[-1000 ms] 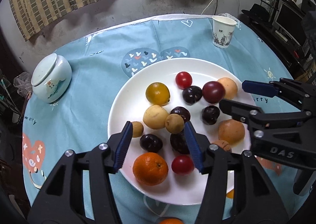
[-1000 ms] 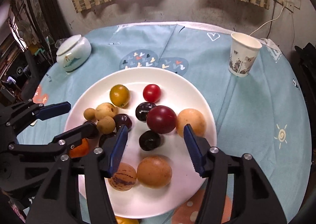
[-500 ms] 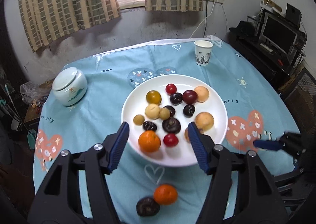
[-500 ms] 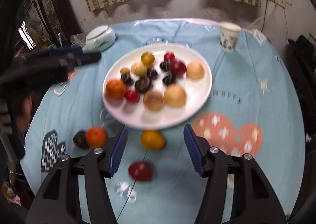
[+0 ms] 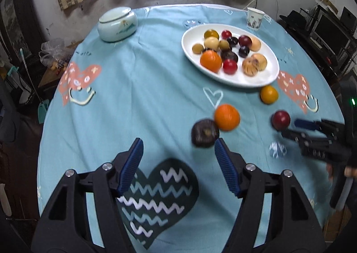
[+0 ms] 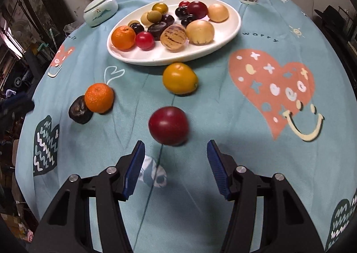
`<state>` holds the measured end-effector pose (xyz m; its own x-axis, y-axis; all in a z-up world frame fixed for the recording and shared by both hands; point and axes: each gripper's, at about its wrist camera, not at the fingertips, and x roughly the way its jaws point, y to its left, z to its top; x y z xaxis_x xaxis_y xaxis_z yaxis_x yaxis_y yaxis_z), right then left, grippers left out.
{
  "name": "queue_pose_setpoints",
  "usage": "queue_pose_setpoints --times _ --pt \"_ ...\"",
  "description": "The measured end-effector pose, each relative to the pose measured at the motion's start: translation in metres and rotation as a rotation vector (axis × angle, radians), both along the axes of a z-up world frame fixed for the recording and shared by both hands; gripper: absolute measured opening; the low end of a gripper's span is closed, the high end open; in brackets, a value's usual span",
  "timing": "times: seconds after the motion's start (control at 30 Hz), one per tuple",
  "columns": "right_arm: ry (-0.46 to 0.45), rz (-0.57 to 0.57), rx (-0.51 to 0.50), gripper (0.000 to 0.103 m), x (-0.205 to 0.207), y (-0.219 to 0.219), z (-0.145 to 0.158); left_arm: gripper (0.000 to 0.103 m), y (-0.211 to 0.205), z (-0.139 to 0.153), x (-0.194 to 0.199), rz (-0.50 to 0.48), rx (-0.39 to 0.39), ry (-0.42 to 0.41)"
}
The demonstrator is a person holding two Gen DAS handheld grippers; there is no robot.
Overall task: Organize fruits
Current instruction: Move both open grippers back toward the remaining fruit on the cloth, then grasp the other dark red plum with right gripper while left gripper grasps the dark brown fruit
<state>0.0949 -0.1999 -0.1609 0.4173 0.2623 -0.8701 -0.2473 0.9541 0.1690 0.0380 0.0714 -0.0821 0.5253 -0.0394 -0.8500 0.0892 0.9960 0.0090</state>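
Observation:
A white plate (image 5: 232, 80) (image 6: 223, 45) holds several fruits, among them an orange, red and dark plums and tan round fruits. On the blue cloth in front of it lie a dark fruit (image 5: 204, 133) (image 6: 80, 110) touching an orange (image 5: 227, 117) (image 6: 99, 97), a yellow fruit (image 5: 269, 94) (image 6: 179, 78) and a red plum (image 5: 280, 120) (image 6: 169, 125). My left gripper (image 5: 177, 143) hangs empty over the cloth, its jaws opening; the dark fruit sits just beyond its right fingertip. My right gripper (image 6: 175, 144) (image 5: 290, 128) is open and empty, the red plum just ahead of its tips.
A pale green lidded jar (image 5: 117, 23) stands at the far left of the round table and a paper cup (image 5: 254, 18) behind the plate. The table's edge curves close on the left and near sides. A hand (image 5: 350, 171) holds the right gripper's handle.
Both grippers have drawn back from over the plate to the near part of the table. The loose fruits have come into view. The left jaws stand wider apart.

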Motion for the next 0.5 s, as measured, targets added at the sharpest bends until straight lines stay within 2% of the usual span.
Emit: queue_pose_setpoints --times 0.13,0.27,0.5 --pt "0.020 0.013 -0.006 0.058 0.012 0.009 -0.006 0.068 -0.002 -0.013 -0.012 -0.018 0.001 0.032" --pt "0.024 0.039 -0.048 0.039 0.017 0.016 -0.010 0.068 -0.006 -0.020 -0.008 -0.017 -0.009 0.052" --pt "0.018 0.071 0.015 0.038 0.006 0.008 0.004 0.068 -0.022 -0.039 0.018 -0.054 0.002 0.080"
